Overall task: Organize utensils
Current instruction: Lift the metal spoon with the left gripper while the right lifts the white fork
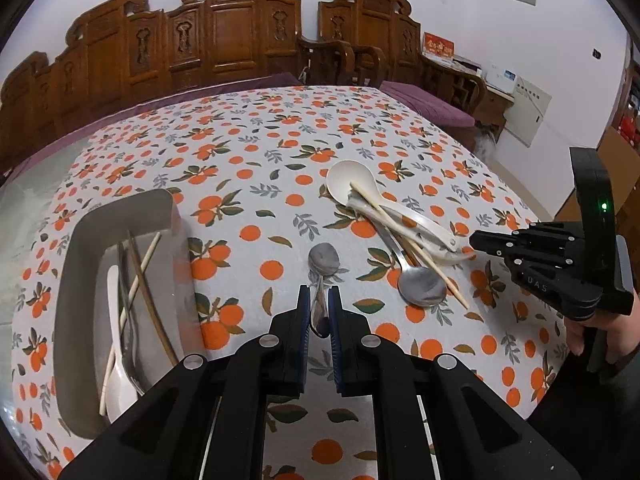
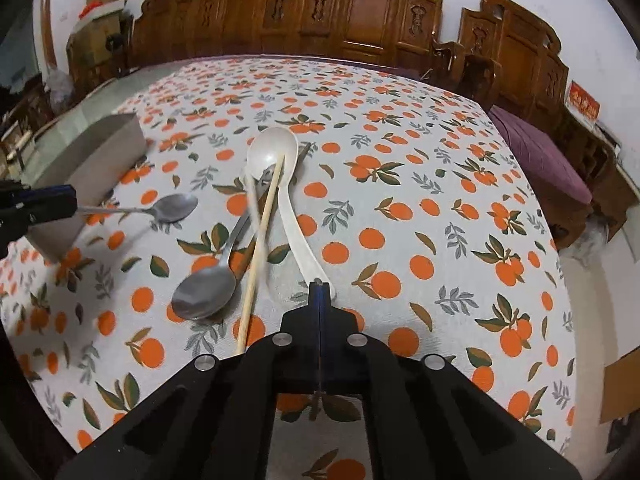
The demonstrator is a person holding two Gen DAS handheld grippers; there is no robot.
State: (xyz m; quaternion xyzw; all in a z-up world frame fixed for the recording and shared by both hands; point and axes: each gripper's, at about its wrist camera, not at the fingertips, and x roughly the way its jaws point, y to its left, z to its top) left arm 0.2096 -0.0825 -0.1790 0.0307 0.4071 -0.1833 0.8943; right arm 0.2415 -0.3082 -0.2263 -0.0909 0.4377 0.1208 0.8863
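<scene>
My left gripper (image 1: 319, 300) is shut on the handle of a small metal spoon (image 1: 323, 258), held above the cloth; it also shows in the right wrist view (image 2: 172, 208). My right gripper (image 2: 320, 286) is shut on the handle end of a white ladle (image 2: 276, 152). The ladle (image 1: 348, 180) lies in a pile with a large metal spoon (image 2: 206, 290), a pale chopstick (image 2: 260, 248) and a blurred white utensil. A grey tray (image 1: 72, 280) at the left holds a white spoon, a fork and chopsticks.
The table (image 1: 280, 140) wears a white cloth with orange fruit print. Carved wooden chairs (image 1: 224, 36) with purple cushions stand along the far side. The tray's outer wall shows at the left in the right wrist view (image 2: 96, 148). The person's hand holds the right gripper (image 1: 560, 264).
</scene>
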